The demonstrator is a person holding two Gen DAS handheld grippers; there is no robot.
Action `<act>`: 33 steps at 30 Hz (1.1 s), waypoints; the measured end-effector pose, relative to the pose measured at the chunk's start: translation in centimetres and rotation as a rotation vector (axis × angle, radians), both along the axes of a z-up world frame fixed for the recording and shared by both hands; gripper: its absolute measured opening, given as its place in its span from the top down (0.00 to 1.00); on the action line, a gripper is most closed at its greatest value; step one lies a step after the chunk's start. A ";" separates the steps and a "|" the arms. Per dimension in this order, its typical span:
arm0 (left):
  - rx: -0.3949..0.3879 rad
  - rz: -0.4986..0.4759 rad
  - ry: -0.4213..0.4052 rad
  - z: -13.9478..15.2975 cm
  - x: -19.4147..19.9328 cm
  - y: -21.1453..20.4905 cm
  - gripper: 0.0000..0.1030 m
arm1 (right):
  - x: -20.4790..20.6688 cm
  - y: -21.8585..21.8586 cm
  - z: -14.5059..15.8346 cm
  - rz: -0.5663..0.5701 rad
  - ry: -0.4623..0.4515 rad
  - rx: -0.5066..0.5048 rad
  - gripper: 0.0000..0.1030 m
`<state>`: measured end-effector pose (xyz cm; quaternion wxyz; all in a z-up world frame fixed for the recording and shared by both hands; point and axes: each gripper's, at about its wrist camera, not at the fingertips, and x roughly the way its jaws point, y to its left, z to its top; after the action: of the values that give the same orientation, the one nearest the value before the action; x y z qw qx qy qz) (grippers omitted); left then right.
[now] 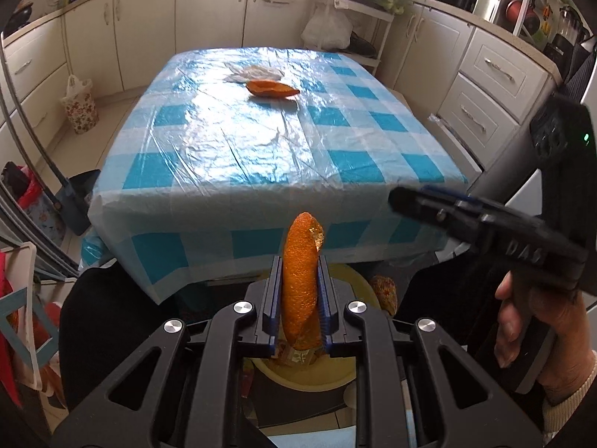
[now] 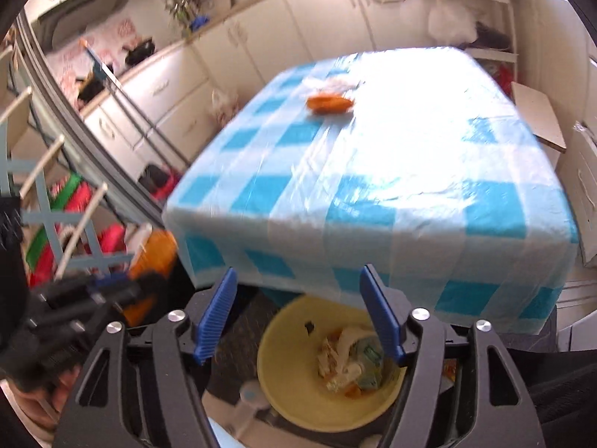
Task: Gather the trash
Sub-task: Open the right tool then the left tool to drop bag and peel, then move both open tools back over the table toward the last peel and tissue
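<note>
The left gripper (image 1: 300, 291) clamps a curved orange citrus peel (image 1: 300, 280) upright between its blue ribbed pads, above the round yellow plastic bowl (image 2: 283, 392) of scraps. The right gripper (image 2: 298, 313) hangs open and empty over that bowl. 1 more orange peel (image 1: 272, 88) lies far across the blue-checked plastic tablecloth (image 1: 261, 142); it looks light, leathery and springy, best pinched across its rim.

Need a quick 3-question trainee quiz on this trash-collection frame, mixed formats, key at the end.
1. True or false: the right gripper is shut on a peel.
2. What does the left gripper hold? A) tissue B) orange peel C) spoon
3. Fill in: a second peel lies on the checked ____.

Key: 1 false, it is open over the yellow bowl; 2 B; 3 tablecloth.
</note>
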<state>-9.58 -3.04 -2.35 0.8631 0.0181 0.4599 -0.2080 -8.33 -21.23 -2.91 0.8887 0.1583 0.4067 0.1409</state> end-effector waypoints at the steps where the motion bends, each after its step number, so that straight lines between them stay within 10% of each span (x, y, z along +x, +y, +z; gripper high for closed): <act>1: 0.017 -0.006 0.014 -0.6 0.1 -0.3 0.79 | -0.1 -0.4 0.3 -0.015 -0.011 0.013 0.32; 4: 0.061 -0.001 0.046 -2.2 0.3 -0.9 0.46 | 0.0 -1.4 0.7 -0.055 -0.023 0.051 0.31; 13: 0.077 0.082 -0.032 -1.7 0.9 0.7 0.22 | 0.9 -2.1 0.7 -0.088 -0.015 0.071 0.26; 33: -0.049 0.264 -0.170 1.0 0.4 6.4 0.10 | 0.7 1.1 1.9 -0.032 -0.115 -0.098 0.20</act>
<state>-9.20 3.36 -1.40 0.9189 -0.0461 0.3782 -0.1018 -7.62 -20.14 -1.02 0.9193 0.1126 0.3590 0.1154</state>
